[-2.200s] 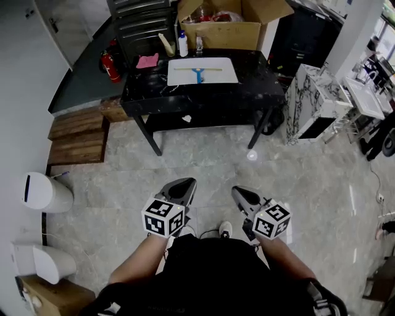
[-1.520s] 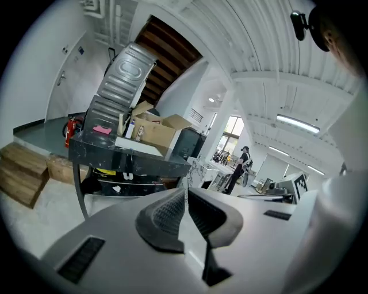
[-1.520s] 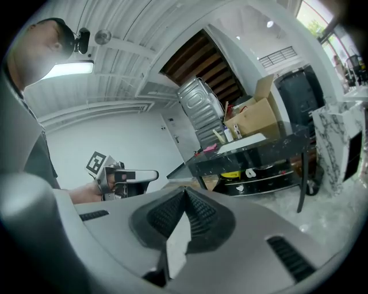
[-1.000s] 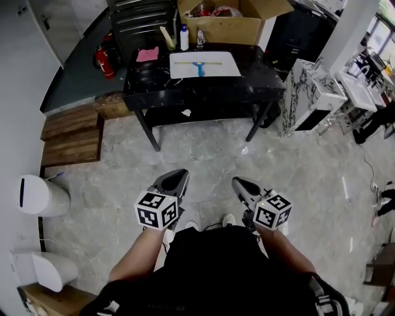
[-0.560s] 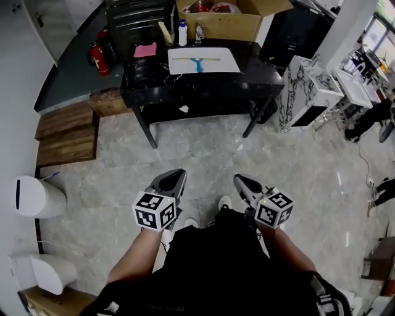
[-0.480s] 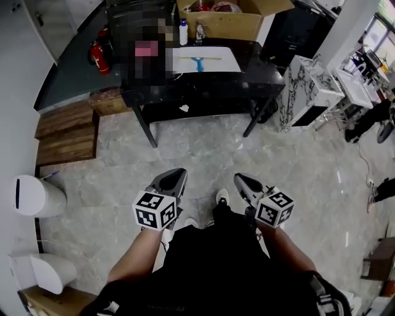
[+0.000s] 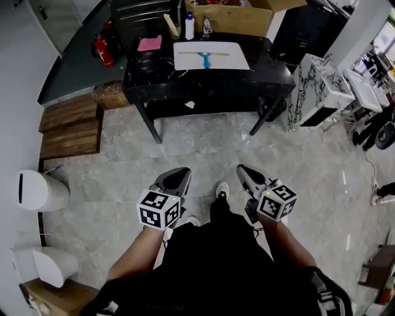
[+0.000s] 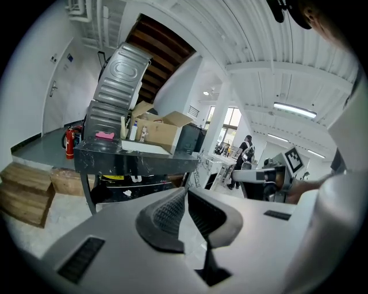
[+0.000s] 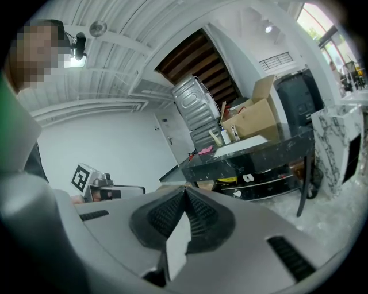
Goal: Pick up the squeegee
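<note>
Jaws pressed together and empty, the grey left gripper (image 7: 178, 173) hung well short of the black marble-topped table (image 7: 210, 86) — the grey right gripper (image 7: 242, 168) beside it likewise closed on nothing. On that table's white rectangular board (image 7: 237, 60) lay the blue-handled squeegee (image 7: 204, 57), well apart from both grippers.

Head view overhead; gripper views low, sharing distant table (image 7: 271, 66)

The person steps toward the black table (image 7: 274, 69), which now looks a little larger and nearer. Its cardboard box (image 7: 237, 13) now runs off the far edge of the head view. One shoe (image 7: 222, 189) swings forward between the left gripper (image 7: 178, 175) and the right gripper (image 7: 243, 170), and both travel forward with the step.
</note>
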{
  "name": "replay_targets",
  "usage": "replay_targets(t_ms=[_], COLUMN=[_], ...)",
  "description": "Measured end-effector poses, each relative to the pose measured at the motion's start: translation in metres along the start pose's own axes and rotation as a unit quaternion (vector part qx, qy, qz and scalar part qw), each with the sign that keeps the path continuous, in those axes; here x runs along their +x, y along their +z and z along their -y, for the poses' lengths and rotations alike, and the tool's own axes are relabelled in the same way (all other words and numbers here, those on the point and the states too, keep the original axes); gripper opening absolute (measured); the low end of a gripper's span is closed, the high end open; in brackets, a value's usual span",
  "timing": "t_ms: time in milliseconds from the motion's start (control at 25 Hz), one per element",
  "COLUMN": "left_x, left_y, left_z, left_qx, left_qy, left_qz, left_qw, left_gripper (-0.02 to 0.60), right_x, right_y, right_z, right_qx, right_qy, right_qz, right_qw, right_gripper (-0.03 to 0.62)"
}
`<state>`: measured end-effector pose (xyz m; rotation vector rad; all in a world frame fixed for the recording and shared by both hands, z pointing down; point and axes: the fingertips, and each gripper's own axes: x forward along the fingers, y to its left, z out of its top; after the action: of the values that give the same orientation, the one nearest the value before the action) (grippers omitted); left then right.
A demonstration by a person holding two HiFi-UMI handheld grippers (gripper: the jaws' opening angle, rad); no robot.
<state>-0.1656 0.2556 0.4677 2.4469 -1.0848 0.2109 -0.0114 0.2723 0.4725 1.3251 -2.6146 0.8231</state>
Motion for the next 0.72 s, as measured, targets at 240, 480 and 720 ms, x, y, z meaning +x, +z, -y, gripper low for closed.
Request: replay_targets(t_ms=[240, 480, 720], left_x=[0.033, 0.077, 0.12], left_y=[0.018, 0.051, 0.076], left_z=[-0.012, -0.026, -0.031], left_qx=[-0.006, 0.002, 0.003], left_qy=[0.01, 0.019, 0.029], left_qz=[0.0, 0.003, 0.001], left_qw=[0.9999, 0.9998, 0.9996], left_gripper=[0.029, 0.029, 0.029], right_x=[0.022, 0.043, 0.063], right_y=[0.019, 0.052, 0.077], right_z=[0.032, 0.074, 0.109], right_qx=[0.008, 0.021, 0.02], right_qy=[0.009, 0.01, 0.025], right_qz=[0.001, 0.012, 0.008], right_qw=[1.0, 1.0, 0.999], right_gripper=[0.009, 0.009, 0.009])
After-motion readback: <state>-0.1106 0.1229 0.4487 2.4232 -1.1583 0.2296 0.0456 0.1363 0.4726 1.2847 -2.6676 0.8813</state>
